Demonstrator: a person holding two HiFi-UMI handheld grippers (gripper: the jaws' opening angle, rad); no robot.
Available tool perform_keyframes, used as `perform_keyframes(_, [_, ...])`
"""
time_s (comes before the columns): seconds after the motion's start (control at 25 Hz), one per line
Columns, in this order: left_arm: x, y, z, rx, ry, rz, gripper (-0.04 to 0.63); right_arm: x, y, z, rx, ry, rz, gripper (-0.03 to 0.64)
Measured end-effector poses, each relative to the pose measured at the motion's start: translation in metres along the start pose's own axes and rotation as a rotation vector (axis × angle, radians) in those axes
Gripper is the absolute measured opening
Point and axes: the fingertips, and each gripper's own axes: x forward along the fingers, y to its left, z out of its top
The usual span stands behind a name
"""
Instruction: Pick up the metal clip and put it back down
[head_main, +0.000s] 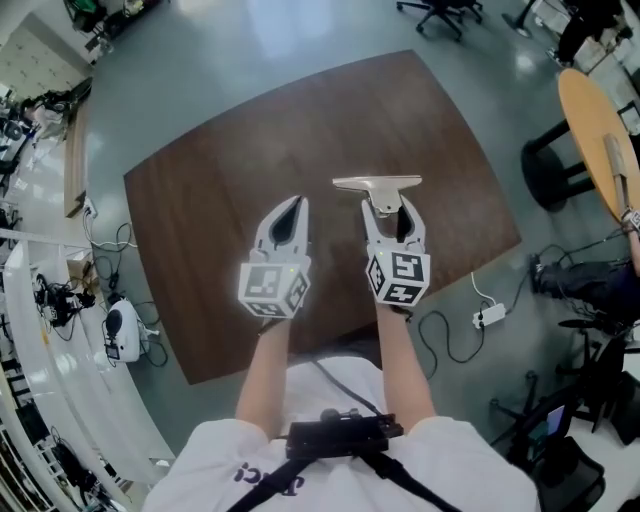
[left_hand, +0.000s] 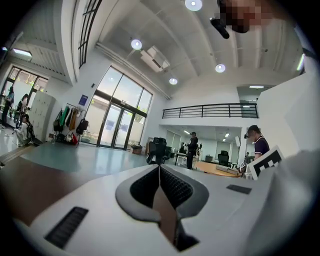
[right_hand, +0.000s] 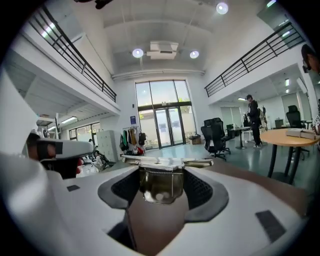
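Brown table (head_main: 200, 210); R gripper (head_main: 391, 206) grips metal clip (head_main: 377, 184), L gripper (head_main: 297, 202) closed

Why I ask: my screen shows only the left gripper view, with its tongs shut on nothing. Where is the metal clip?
Observer: The metal clip sits between the tongs of the right gripper, which are closed on it.
Operator: Which way does it lie?
Observer: Its wide flat bar runs crosswise just past the tong tips.
Operator: Is my gripper near it?
Observer: The left gripper hangs beside the right one over the brown table, apart from the clip.
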Motion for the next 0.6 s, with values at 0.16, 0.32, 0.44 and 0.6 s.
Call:
perform_keyframes(0.16, [-0.013,0.000,0.046,0.064,-0.065,0.017,0.012,-0.008,0.023,0.057,-0.027,-0.099,0.068,0.281])
perform_keyframes(0.32, [-0.025,0.002,0.082,0.109,-0.103,0.041,0.012,-0.015,0.050,0.097,-0.057,-0.155,0.139,0.281])
perform_keyframes(0.44, [-0.038,0.011,0.103,0.087,-0.133,0.059,0.012,-0.018,0.075,0.120,-0.065,-0.184,0.174,0.281])
perform_keyframes(0.6, [-0.056,0.029,0.129,0.112,-0.159,0.093,0.012,-0.020,0.109,0.146,-0.082,-0.221,0.222,0.281])
